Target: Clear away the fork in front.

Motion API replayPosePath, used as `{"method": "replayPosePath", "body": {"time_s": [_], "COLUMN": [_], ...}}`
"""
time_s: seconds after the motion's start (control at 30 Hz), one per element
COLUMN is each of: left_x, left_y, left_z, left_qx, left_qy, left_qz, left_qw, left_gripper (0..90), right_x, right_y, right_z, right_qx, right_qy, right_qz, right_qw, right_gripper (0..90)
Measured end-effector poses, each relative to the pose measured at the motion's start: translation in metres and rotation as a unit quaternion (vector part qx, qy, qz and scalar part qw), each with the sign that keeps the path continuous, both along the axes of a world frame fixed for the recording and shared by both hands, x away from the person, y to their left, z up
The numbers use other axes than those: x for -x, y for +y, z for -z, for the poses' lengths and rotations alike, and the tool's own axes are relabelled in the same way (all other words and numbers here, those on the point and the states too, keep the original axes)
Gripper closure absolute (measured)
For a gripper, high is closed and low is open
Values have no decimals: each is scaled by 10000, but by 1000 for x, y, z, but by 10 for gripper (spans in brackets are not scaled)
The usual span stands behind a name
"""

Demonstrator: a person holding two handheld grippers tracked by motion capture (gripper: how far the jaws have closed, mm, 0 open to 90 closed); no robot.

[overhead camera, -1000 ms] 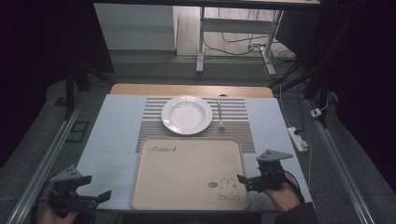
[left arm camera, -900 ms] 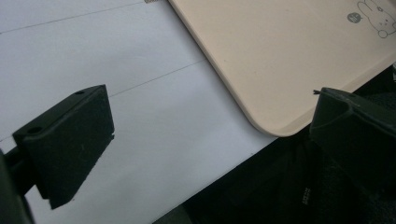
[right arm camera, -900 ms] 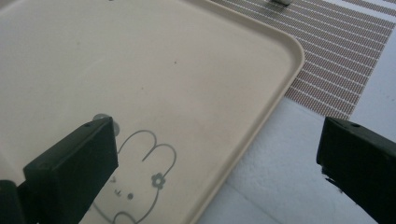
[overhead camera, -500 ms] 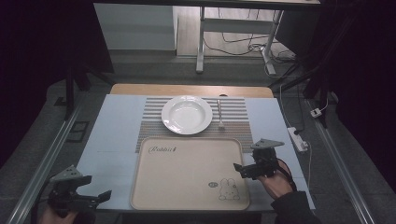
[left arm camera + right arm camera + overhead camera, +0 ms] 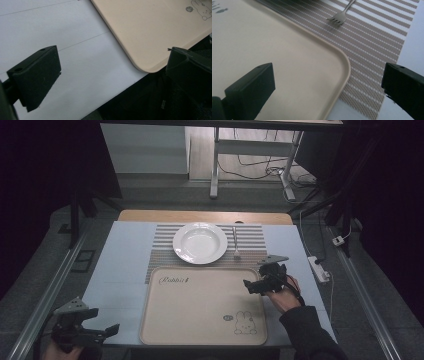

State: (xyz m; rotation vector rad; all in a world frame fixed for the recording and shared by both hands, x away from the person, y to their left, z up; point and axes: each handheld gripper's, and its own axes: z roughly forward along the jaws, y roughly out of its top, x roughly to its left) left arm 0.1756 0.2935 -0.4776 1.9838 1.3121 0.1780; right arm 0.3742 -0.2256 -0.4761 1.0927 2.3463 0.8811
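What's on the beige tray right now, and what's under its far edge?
Nothing lies on the tray; just its printed rabbit and lettering. The right gripper hovers open over its far right corner. That edge overlaps the striped placemat; how far the mat runs underneath is hidden.

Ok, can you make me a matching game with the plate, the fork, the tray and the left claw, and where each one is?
Things:
1. plate
2. fork
3. tray
4. left claw

Places:
A. at the near left corner of the table, jaws open
B. in the middle of the striped mat
C. nearest the person, with a rabbit drawn on it
D. on the striped mat, just right of the plate

Pairs: 1-B, 2-D, 3-C, 4-A
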Motion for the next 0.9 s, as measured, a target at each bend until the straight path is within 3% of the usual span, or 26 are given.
{"method": "replayPosePath", "body": {"time_s": [0.27,0.9], "left_x": [0,0], "left_y": [0,1], "left_z": [0,0], "left_qx": [6,52], "left_qy": [8,19], "left_qz": [4,-9], "left_qw": [10000,10000], "left_gripper": [1,4], "right_x": [-27,-84], "right_y": [15,48], "right_z": [4,21], "right_qx": [76,658], "right_qy": [-20,13], "right_qz": [108,204], "right_qw": [9999,9976], "right_gripper": [0,0]}}
